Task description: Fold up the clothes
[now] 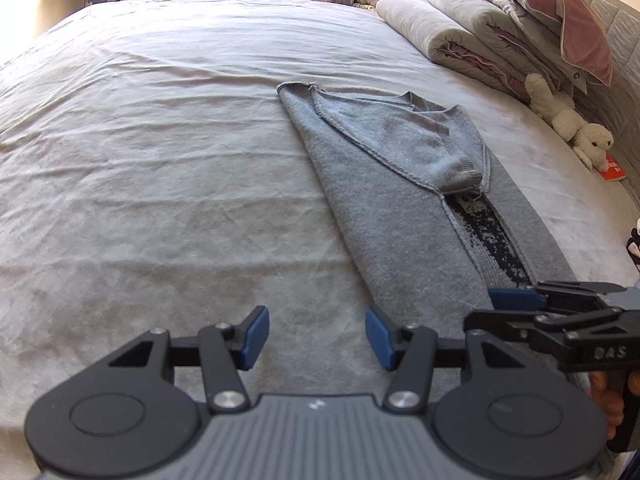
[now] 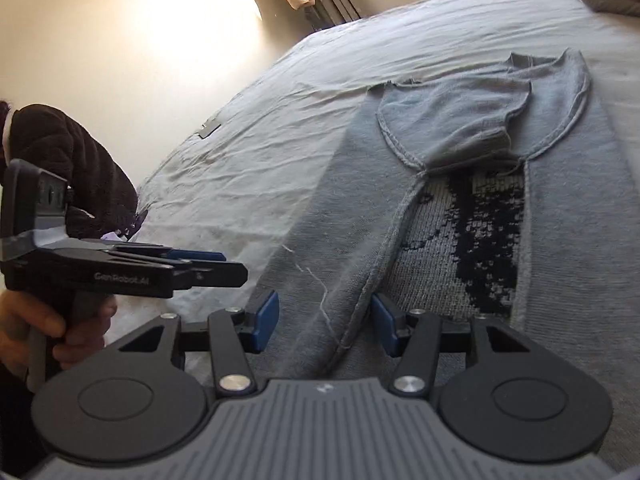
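Under right claw (image 2: 325, 327) — grey sweater (image 2: 460, 208), jaws apart.

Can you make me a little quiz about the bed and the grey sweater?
1. True or false: the sweater has both sides folded in over its middle.
2. What does the left gripper hold? A) the sweater B) a pillow C) nothing
3. What soft toy lies near the stacked bedding?

Key: 1 true. 2 C, its jaws stand open over the bare sheet. 3 A white stuffed animal.
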Tool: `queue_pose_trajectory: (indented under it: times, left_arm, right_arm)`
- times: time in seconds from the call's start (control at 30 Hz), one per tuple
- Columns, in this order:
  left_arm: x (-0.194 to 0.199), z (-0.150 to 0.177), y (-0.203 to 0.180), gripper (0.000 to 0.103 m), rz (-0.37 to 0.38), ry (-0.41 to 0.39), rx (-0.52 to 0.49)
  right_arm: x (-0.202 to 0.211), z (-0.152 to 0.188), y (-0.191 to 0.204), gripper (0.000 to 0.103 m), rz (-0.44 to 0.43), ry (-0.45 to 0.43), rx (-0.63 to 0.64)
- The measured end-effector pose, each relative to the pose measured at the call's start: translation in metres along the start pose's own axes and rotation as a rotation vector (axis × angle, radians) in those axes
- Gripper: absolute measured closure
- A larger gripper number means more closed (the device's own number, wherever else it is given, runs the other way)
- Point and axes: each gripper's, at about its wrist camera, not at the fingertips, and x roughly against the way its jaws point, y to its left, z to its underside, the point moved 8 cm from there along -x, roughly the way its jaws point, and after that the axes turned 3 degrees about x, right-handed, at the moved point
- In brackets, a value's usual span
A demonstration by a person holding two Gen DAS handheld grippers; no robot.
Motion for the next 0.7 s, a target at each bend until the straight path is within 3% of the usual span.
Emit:
queue_pose_trajectory:
  times: [0.2,0.33,0.4,0.57,0.7]
  left_arm:
    - [-0.001,-0.004,0.011,0.048,0.007,0.008,0.053]
    - [-0.002,-0.005,0.012,0.048,0.006,0.011,0.061]
    - [-0.002,-0.005,0.012,0.048,0.006,0.012,0.059]
    - [0.001,-0.005,0.012,0.048,0.009,0.004,0.051]
    - [0.0,-0.005,0.013,0.047,0.004,0.006,0.056]
  right_arm:
    - [0.019,-0.019,0.018,0.047,-0.13,-0.063,-0.056]
    - [0.022,-0.024,0.037,0.047,-0.214,-0.045,-0.028]
    - [0.019,-0.021,0.034,0.047,-0.182,-0.031,-0.037]
    - [0.017,-0.026,-0.013,0.047,0.032,-0.07,-0.09]
    - [0.001,-0.016,-0.028,0.047,-0.036,-0.046,-0.198]
